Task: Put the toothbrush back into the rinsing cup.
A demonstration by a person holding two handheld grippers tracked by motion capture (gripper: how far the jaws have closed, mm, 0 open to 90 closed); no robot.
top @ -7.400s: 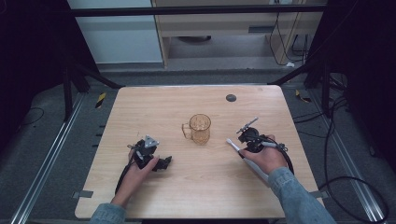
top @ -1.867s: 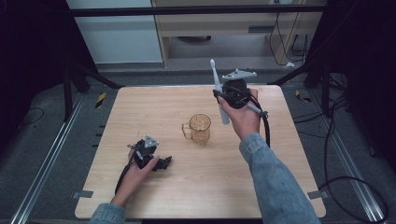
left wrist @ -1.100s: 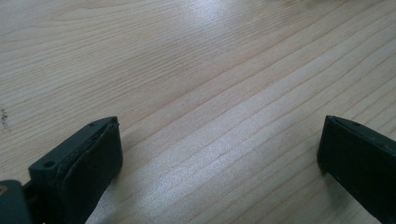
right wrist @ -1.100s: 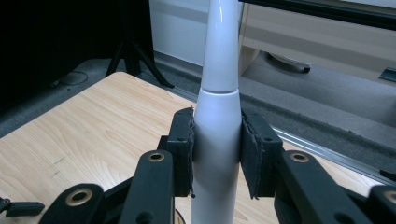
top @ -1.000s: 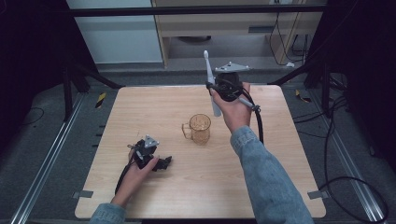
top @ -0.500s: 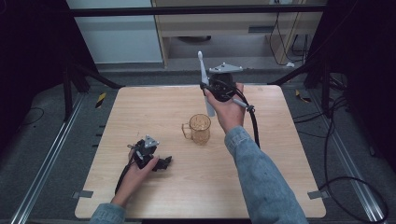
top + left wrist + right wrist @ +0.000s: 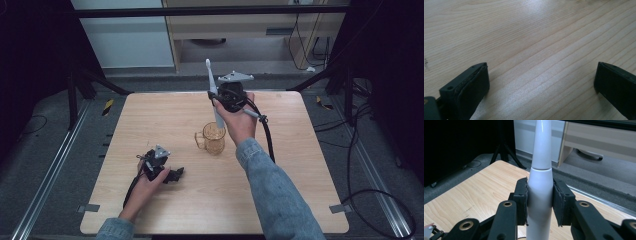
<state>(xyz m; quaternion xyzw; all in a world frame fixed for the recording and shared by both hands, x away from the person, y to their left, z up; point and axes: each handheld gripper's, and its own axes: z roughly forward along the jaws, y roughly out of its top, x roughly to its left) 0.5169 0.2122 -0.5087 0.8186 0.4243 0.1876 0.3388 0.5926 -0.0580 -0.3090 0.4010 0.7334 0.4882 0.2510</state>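
The right gripper (image 7: 539, 202) is seen clamped on a white toothbrush (image 7: 540, 180), both pads pressed flat against the thick part of the handle, and the brush is held upright with its slim neck rising above the jaws. In the high view the right gripper (image 7: 216, 100) is raised above the far half of the table (image 7: 150, 115), and the toothbrush (image 7: 212, 82) is carried with its head up and its lower end hanging just over the rim of a glass mug (image 7: 214, 139); whether the tip is already inside the mug cannot be told. The left gripper (image 7: 541, 82) is spread wide with nothing between its jaws, only bare wood grain being seen there, and in the high view the left gripper (image 7: 172, 175) is rested on the near left part of the table, well apart from the mug. The work is judged to be well along: the brush is lifted and brought over the mug, while lowering it in and letting go are left to do. The toothbrush is seen as smooth, glossy and tapered, with a seam where handle and neck meet; the mug is amber-tinted, clear, handled and apparently empty
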